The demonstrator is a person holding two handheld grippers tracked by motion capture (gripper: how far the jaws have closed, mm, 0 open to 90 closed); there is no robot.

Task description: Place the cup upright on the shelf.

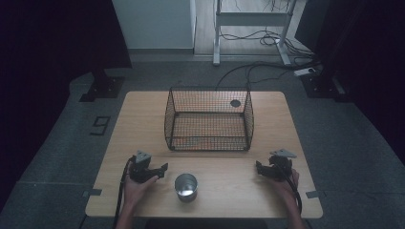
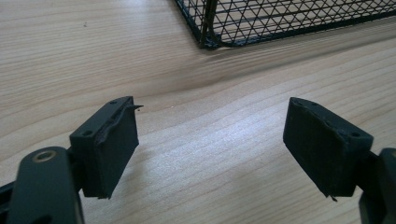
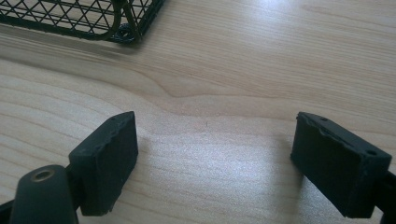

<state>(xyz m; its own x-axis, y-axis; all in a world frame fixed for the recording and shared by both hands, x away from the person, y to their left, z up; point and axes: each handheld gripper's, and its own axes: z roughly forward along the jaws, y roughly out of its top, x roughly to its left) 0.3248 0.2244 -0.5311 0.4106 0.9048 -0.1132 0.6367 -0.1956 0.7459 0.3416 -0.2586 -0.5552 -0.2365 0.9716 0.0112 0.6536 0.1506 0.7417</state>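
Between the grippers, a shiny metal cup, upright.

A wire basket stood on the table toward its far side. A metal cup sat near the front edge, between the left gripper and the right gripper, before the basket.
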